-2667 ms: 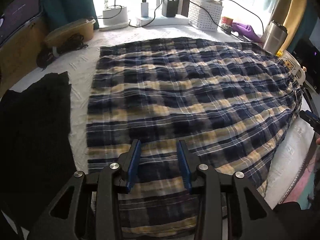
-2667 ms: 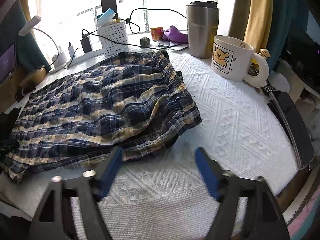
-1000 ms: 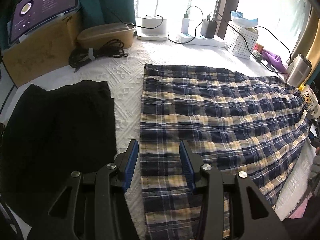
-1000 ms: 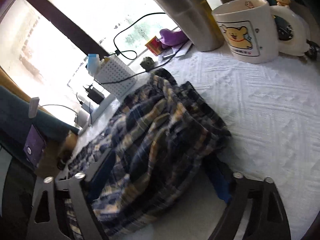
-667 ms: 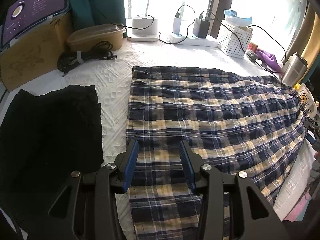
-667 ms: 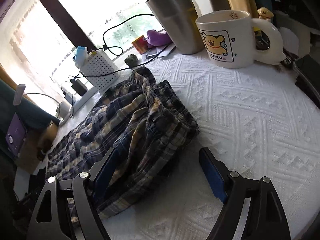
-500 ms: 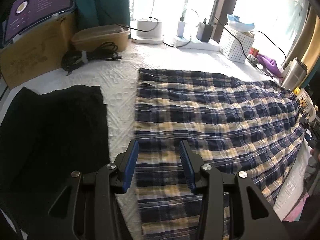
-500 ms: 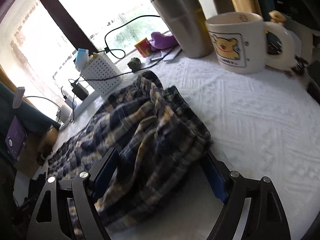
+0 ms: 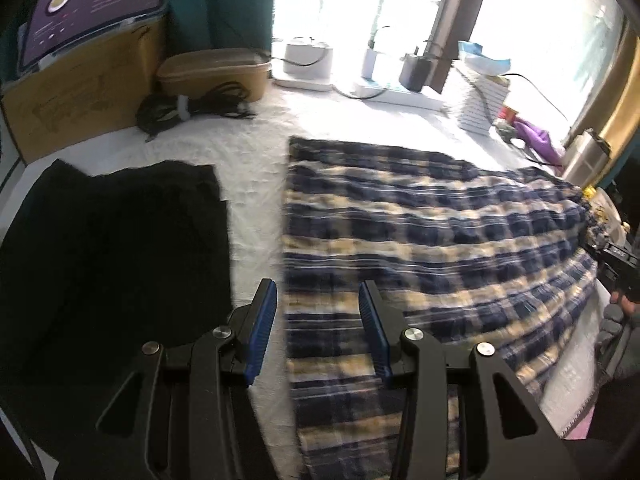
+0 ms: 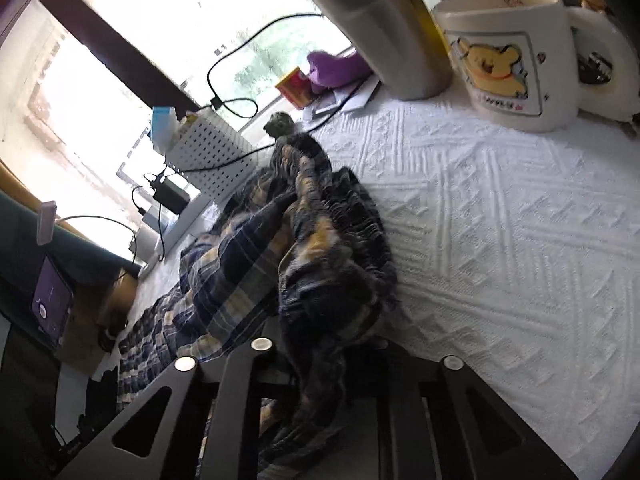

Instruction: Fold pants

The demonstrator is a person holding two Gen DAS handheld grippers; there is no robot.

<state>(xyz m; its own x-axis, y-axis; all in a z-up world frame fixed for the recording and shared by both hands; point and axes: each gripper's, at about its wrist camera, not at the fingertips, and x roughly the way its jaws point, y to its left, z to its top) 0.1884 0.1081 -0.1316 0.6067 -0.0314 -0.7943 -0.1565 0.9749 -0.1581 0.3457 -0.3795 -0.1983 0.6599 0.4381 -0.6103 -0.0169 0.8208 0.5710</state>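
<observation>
Soft, light plaid pants (image 9: 420, 240) lie flat on the white bedspread (image 10: 520, 220) beside a black garment (image 9: 112, 248), the right gripper (image 10: 320, 364) just closing, now clamped on the bunched waistband near the mug (image 10: 516, 56), while the left gripper (image 9: 316, 320) hangs apart over the hem.

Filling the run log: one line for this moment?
right tool: just closed on plaid pants waistband | left tool: open over hem | fold: not started

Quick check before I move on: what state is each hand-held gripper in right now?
Left hand-held gripper: open, holding nothing, poised over the plaid pants' hem.
Right hand-held gripper: jaws have just closed, shut on the plaid pants' bunched waistband.
</observation>
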